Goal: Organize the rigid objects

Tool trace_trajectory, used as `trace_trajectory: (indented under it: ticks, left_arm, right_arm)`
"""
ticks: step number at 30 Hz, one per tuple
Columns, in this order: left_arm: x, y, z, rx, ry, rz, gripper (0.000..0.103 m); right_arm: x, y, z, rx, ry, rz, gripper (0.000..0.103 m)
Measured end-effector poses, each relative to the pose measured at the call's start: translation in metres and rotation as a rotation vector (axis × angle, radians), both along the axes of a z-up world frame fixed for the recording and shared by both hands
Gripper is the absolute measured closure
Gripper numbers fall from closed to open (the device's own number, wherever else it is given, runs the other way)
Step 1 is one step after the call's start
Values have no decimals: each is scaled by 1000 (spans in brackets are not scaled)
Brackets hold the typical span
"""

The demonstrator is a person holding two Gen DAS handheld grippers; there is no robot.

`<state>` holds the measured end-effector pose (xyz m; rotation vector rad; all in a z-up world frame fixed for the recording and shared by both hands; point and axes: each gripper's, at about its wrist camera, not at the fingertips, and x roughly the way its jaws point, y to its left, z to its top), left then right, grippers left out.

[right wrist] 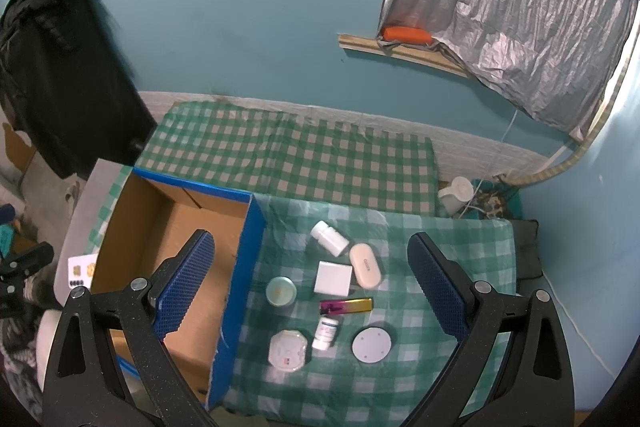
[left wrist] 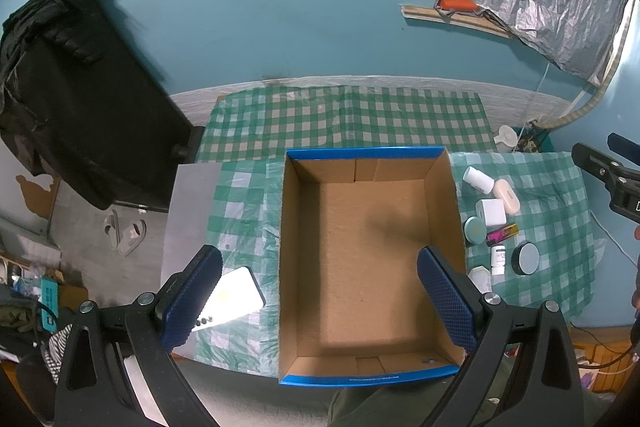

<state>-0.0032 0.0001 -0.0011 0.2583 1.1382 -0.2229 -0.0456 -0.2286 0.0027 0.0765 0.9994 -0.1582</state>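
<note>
While ungrasped: eight items [right wrist: 333,278], one box [right wrist: 240,267]

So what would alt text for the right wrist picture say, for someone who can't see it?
Seen from above, the open right tool hovers over small items on a green checked cloth: a white bottle, a white square box, a round teal tin, a grey disc. An empty cardboard box with blue edges sits at left.
</note>
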Motion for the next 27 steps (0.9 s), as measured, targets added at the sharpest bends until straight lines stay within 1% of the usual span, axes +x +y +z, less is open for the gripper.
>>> trace_trajectory:
  ticks: [13, 18, 21, 27]
  left_arm:
    - [-1, 1, -2, 3, 2, -5, 4]
    - [-1, 4, -7, 8, 5, -9, 4]
    - [0, 6, -8, 11, 7, -9, 4]
    - [5, 15, -15, 14, 18, 0, 4]
  right_arm:
    - [3, 1, 0, -3, 4, 1, 5]
    - [4, 2, -2, -2, 7, -1, 5]
    - [-9, -4, -14, 1, 10, -2, 5]
    - [-11, -17, -23, 13, 24, -17, 5]
